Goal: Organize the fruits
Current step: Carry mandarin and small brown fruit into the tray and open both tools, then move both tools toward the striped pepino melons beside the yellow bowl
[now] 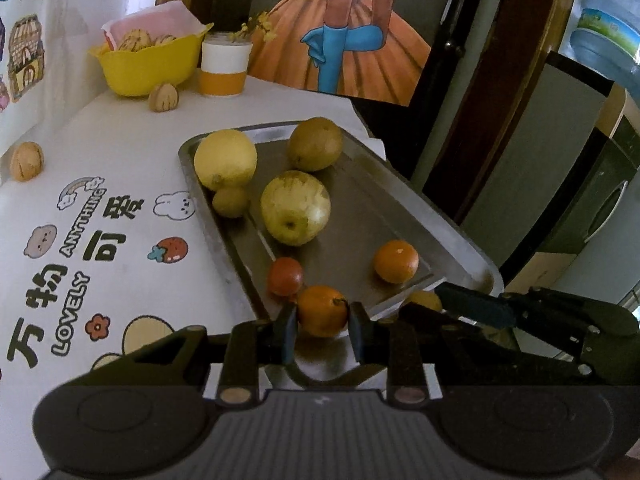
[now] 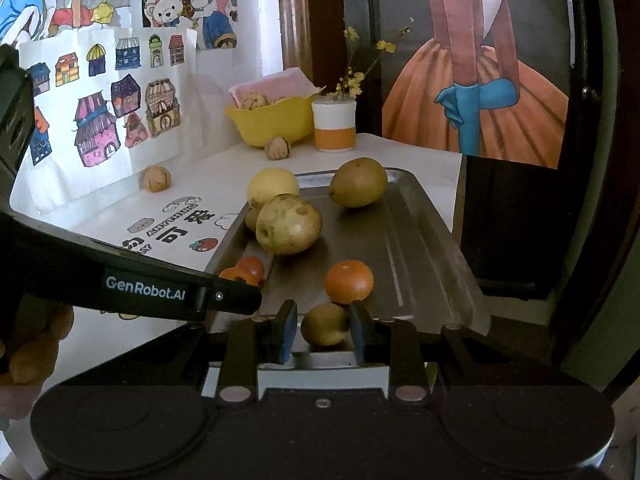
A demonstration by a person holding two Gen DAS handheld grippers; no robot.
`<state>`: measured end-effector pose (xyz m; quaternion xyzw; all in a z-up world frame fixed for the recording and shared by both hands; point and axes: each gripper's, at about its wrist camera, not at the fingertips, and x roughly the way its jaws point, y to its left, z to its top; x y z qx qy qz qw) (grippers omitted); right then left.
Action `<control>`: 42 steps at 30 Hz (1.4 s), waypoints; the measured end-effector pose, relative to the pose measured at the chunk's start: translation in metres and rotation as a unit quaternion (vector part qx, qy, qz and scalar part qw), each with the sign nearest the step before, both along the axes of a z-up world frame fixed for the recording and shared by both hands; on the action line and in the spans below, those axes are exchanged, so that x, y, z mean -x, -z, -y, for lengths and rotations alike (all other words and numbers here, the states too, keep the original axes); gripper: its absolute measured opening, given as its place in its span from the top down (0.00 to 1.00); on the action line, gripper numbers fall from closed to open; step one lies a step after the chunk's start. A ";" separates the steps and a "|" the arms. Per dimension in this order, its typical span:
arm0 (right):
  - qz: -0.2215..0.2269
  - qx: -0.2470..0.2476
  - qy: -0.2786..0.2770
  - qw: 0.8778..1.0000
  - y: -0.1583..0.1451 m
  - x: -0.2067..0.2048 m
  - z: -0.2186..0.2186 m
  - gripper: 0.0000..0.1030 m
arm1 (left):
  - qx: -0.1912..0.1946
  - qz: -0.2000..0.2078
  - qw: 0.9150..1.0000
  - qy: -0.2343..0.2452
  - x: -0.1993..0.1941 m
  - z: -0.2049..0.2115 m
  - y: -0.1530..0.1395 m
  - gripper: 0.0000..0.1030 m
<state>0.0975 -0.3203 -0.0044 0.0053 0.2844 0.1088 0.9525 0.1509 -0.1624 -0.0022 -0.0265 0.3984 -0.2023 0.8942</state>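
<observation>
Your left gripper [image 1: 322, 330] has its two blue-padded fingers closed against the sides of a round orange mandarin with a short dark stem [image 1: 322, 312]. The stem points to the right finger and a little up. This fruit sits at the near end of the long rectangular steel tray [image 1: 400, 208], just beside a small red-orange fruit [image 1: 285, 276].

Your right gripper [image 2: 322, 332] holds its fingers around a small round yellow-green fruit [image 2: 324, 324] at the near edge of the same tray. The right pad touches it, but on the left side a small gap shows, so I cannot tell whether the grip is firm.

The long axis of the tray runs away from you, toward the far wall. On the tray lie also a second orange mandarin [image 1: 396, 261], a big yellow-green apple [image 1: 295, 207] with its stem pit turned toward you, a round yellow lemon-like fruit [image 1: 225, 159], a small yellowish fruit [image 1: 230, 201] touching it, and a brownish-green pear-like fruit [image 1: 315, 143] at the far end.

Behind the tray stand a yellow plastic bowl [image 1: 148, 66] of walnuts and a white-and-orange cup [image 1: 224, 68]. Two loose walnuts [image 1: 163, 97] lie on the white table [image 1: 120, 152].
</observation>
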 end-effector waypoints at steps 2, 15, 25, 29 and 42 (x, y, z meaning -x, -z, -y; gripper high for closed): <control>0.002 0.001 0.002 1.000 -0.001 0.000 0.000 0.70 | 0.001 -0.002 1.000 -0.003 0.000 -0.001 0.001 0.70; 0.021 -0.017 0.046 0.999 -0.024 0.020 0.017 0.27 | 0.038 0.009 0.999 -0.013 0.006 -0.016 -0.018 0.29; 0.027 -0.056 0.022 0.998 -0.095 0.039 0.021 0.01 | 0.035 0.048 0.996 -0.072 0.024 -0.080 -0.061 0.05; -0.011 -0.123 -0.022 0.992 -0.144 0.020 0.012 0.01 | 0.010 0.053 0.992 -0.111 0.022 -0.119 -0.084 0.04; -0.041 -0.113 -0.159 0.980 -0.249 -0.129 -0.104 0.01 | -0.026 0.124 0.974 -0.186 -0.035 -0.178 -0.137 0.01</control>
